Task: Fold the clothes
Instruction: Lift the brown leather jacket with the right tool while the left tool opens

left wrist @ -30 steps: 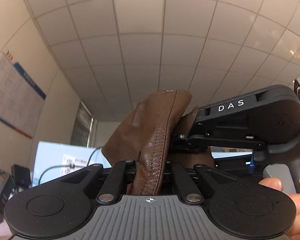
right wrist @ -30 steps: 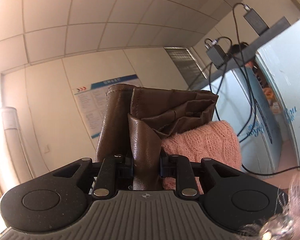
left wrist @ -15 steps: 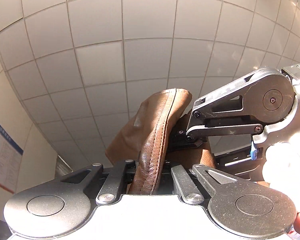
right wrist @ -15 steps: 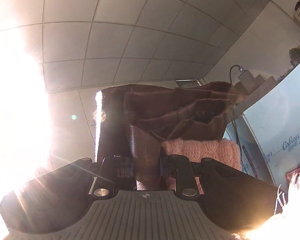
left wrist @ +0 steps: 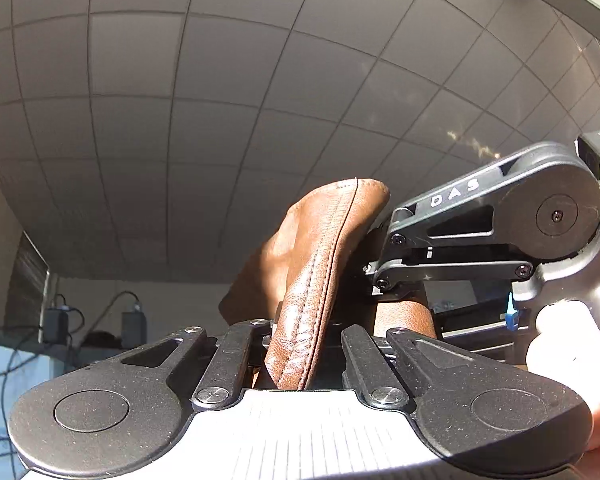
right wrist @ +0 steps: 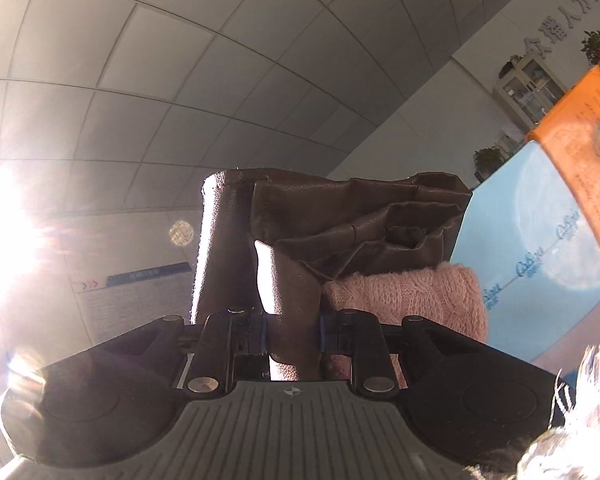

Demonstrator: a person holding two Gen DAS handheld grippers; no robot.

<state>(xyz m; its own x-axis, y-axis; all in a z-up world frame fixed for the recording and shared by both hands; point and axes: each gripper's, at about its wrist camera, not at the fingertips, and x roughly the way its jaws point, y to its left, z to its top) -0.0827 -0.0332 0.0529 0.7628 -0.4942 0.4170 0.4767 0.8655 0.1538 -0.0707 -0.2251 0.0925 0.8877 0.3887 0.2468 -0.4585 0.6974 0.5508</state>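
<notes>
left wrist: left gripper (left wrist: 300, 344) fingers clamp a stitched fold of the brown leather garment (left wrist: 320, 264), raised toward ceiling tiles; right gripper (left wrist: 374, 276) beside it | right wrist: right gripper (right wrist: 292, 330) fingers pinch bunched brown leather garment (right wrist: 340, 224), pink knit (right wrist: 412, 296) just behind

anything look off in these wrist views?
Both cameras see ceiling, no folding surface. The brown leather garment is clamped in both grippers, left gripper and right gripper. Sun glare washes out the right view's left side.
</notes>
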